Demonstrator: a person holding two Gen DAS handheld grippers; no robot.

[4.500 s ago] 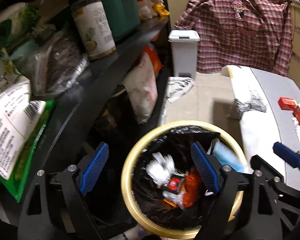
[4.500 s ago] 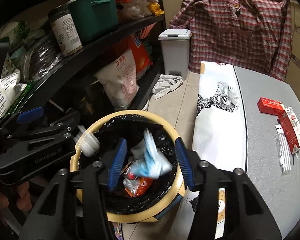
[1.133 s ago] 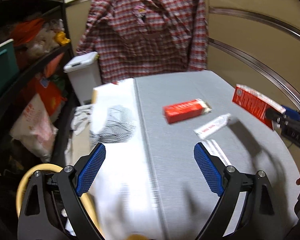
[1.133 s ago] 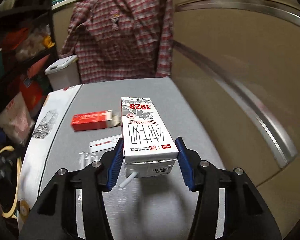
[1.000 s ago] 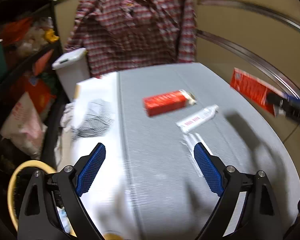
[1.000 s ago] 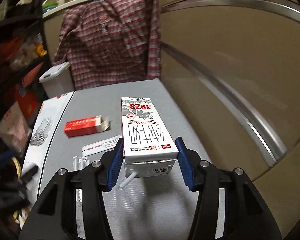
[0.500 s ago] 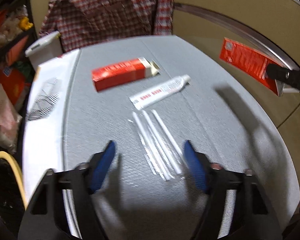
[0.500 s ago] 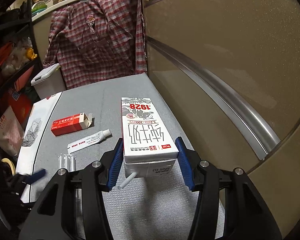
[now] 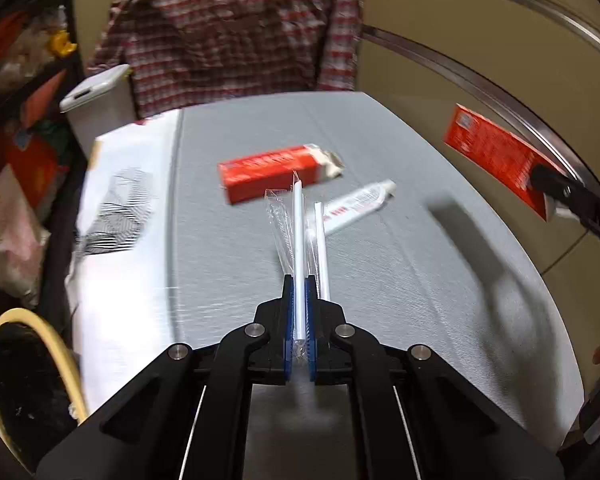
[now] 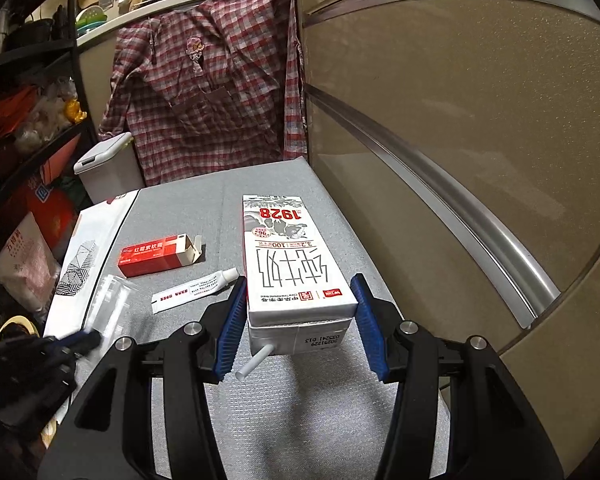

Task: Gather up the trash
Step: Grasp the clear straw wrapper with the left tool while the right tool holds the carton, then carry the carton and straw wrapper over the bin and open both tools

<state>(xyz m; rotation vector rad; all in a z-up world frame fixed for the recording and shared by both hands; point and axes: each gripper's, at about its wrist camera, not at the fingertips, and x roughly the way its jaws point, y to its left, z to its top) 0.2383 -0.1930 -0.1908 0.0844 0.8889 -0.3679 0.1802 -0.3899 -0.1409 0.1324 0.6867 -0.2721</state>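
Two grippers are working over a grey table (image 9: 420,280). Far left in the left wrist view, a yellow-rimmed bin (image 9: 32,368) with a black liner is sitting below the table edge, and a white patterned sheet (image 9: 120,220) is lying along the table's left side. Centre: the left gripper (image 9: 299,320) has just been closing, and its blue pads are now pinching a white straw (image 9: 299,240) in a clear wrapper; a second straw (image 9: 322,248) is hanging just beside it, seemingly in the same wrapper, which is trailing to the left. Beyond them, a red box (image 9: 268,174) with an open flap is lying on the table, with a white tube (image 9: 356,206) just to its right (the two look close but apart). Far right, the right gripper is showing only as a dark arm holding a carton by its red face.

In the right wrist view, the left gripper (image 10: 80,340) is showing at the lower left with the wrapped straws, blurred. Further right, the right gripper (image 10: 298,320) is standing at a middling width, both pads pressing the sides of the milk carton (image 10: 292,264), which is held above the table with a short straw (image 10: 256,362) poking from its near end. A plaid shirt (image 10: 212,92) is hanging behind the table.
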